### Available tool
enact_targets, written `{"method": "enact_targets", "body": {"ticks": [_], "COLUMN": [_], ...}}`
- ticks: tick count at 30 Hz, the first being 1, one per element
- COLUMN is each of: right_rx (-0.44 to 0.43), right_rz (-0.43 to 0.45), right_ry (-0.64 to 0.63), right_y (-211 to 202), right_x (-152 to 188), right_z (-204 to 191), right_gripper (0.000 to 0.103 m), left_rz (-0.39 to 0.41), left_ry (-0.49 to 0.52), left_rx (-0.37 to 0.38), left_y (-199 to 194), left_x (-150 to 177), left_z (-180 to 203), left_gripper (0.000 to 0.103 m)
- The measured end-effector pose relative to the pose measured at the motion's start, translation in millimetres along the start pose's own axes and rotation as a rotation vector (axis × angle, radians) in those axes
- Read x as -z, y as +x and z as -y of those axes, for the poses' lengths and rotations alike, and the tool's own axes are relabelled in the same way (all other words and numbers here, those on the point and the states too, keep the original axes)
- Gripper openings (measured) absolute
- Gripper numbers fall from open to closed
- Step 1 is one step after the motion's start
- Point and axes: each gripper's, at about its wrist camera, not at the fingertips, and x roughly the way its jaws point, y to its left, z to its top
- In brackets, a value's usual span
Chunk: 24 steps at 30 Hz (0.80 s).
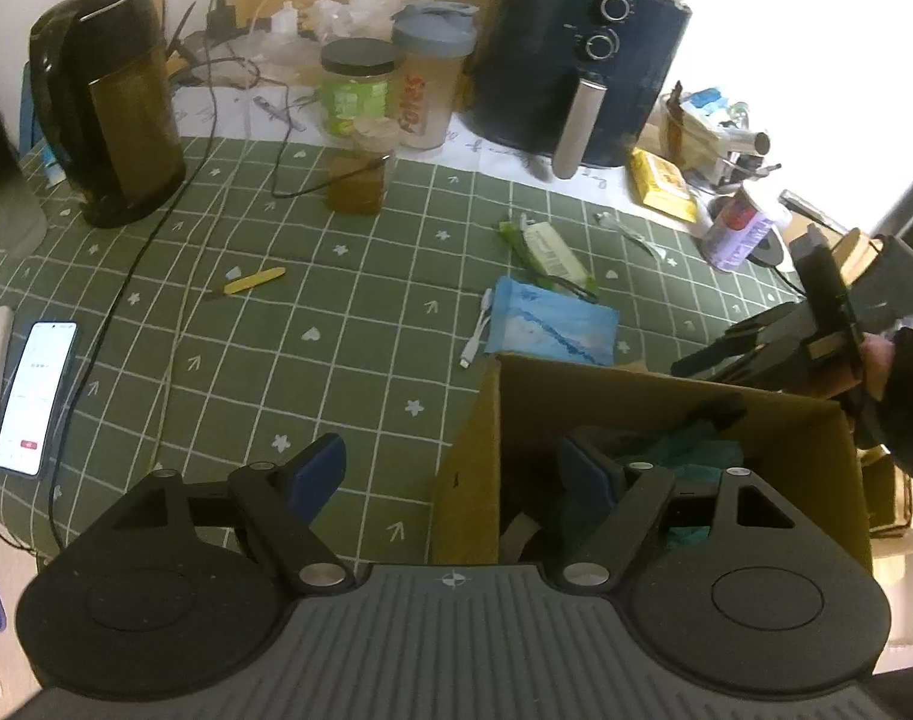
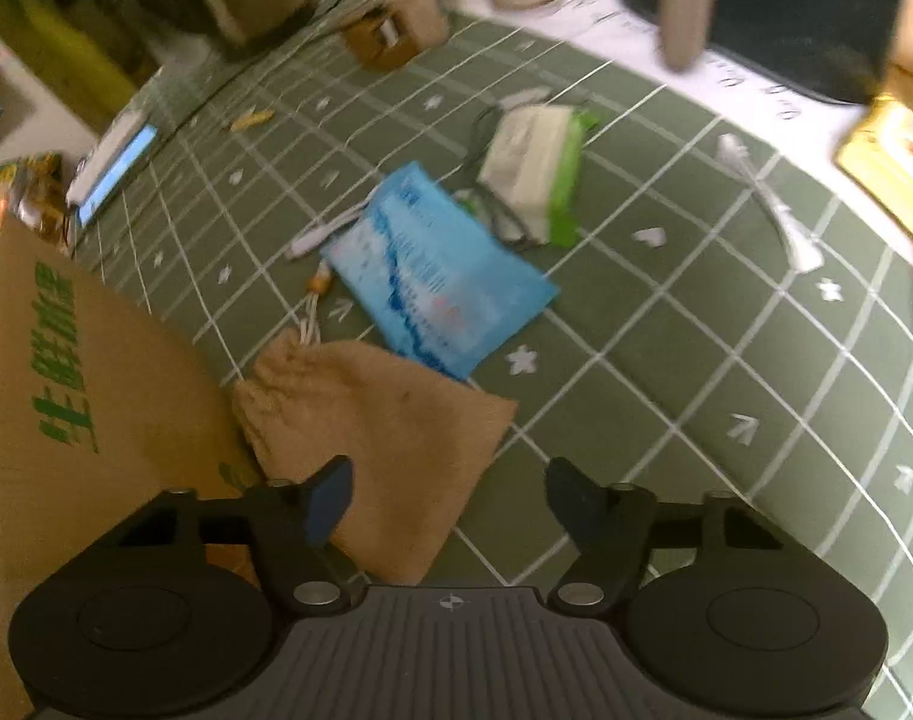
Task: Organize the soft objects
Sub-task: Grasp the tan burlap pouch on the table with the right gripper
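Green checked cloth with white stars is covering the desk (image 1: 360, 324), and kitchen appliances are crowding its far edge at twelve o'clock. An open brown cardboard box (image 1: 666, 396) is sitting at the near right, seemingly as the collecting bin, with dark and teal fabric already lying inside. The left tool (image 1: 456, 468) is straddling the box's left wall with its jaws spread, one finger outside and one inside, apparently steadying it; whether the pads are touching the cardboard is unclear. The right tool (image 2: 447, 495) is hanging over a tan burlap drawstring pouch (image 2: 384, 420) lying just beside the box, jaws parted and gripping nothing, the left pad over the cloth. A blue plastic tissue pack (image 2: 438, 282) and a green-and-white wipes pack (image 2: 534, 171) are waiting on the cloth toward twelve o'clock, not yet boxed.
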Motion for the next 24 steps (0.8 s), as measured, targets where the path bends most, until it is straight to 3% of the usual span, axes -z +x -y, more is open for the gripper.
{"method": "enact_targets", "body": {"ticks": [8,10,13,24], "right_rx": [0.069,0.068,0.087,0.201], "right_rz": [-0.063,-0.063,-0.037,0.074], "right_ry": [-0.096,-0.115,-0.125,-0.075], "right_y": [26,25,21,-17], "right_x": [-5,-5,-5,4], "right_z": [-12,-15,-16,-6], "right_gripper": [0.025,0.009,0.005,0.004], "left_rz": [-0.009,-0.010,-0.009,0.004], "left_ry": [-0.022,-0.023,-0.015,0.029], "left_rx": [-0.018,-0.015,-0.008,0.026], "left_y": [1,2,3,7], "left_x": [1,1,-1,-9], "left_z": [-2,-2,0,7], "left_gripper": [0.078,0.078,0.078,0.078]}}
